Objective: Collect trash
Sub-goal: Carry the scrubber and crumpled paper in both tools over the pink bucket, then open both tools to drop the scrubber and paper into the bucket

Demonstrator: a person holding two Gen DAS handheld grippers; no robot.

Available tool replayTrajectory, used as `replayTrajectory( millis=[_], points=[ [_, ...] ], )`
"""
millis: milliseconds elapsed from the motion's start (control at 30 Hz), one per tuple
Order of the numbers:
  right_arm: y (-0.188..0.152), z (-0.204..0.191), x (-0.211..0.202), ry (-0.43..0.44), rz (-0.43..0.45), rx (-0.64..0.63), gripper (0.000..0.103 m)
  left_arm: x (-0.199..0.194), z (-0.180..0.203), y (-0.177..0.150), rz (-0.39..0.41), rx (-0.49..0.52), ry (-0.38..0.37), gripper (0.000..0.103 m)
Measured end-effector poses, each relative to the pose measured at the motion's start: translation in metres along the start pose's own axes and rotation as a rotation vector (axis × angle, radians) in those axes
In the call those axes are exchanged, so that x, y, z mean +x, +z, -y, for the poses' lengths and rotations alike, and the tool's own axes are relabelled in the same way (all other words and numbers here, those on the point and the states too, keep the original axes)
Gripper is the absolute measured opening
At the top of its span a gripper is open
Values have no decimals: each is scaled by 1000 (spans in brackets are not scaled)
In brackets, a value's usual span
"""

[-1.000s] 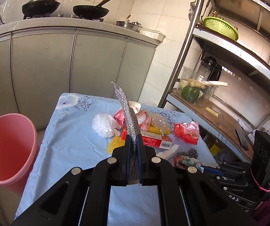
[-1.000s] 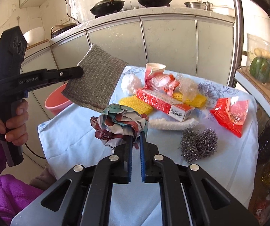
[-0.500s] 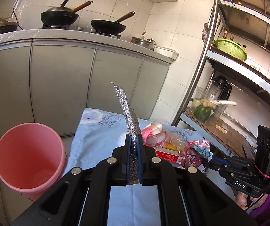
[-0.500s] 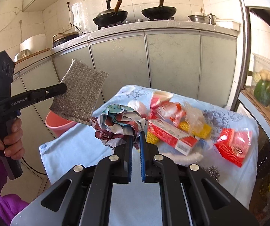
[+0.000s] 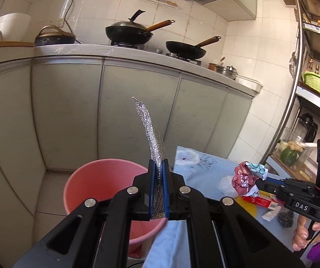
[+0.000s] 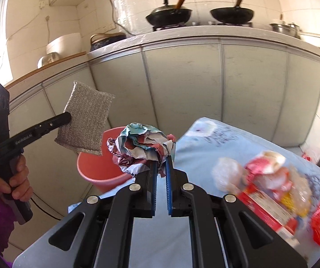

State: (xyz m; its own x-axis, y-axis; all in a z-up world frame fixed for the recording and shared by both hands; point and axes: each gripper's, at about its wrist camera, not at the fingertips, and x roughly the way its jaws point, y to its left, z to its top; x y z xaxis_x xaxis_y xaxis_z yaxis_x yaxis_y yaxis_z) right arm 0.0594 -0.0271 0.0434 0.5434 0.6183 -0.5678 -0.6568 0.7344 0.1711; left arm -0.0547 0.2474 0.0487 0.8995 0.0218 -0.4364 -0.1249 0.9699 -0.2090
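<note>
left gripper [image 5: 159, 186] jaws pinching scouring pad [image 5: 154, 144] edge-on, light, floppy | right gripper [image 6: 160, 178] jaws nipping crumpled wrapper [image 6: 143, 143], light, springy | pink bucket [image 5: 97, 185] just beyond jaws

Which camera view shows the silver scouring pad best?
The right wrist view. There the silver scouring pad shows its whole flat woven face, held by the left tongs above the pink bucket. The left wrist view shows the pad only edge-on, a thin curved strip rising from between the closed fingers.
</note>
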Motion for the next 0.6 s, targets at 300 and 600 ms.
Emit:
replayTrajectory(
  millis=[300,600],
  points=[
    [10,-51,82,61,-101,-82,8,41,-53,-32,-122,-65,108,6],
    [-1,-79,149,59,-223,-120,8,72,-65,-63,-228,-73,133,6]
  ],
)
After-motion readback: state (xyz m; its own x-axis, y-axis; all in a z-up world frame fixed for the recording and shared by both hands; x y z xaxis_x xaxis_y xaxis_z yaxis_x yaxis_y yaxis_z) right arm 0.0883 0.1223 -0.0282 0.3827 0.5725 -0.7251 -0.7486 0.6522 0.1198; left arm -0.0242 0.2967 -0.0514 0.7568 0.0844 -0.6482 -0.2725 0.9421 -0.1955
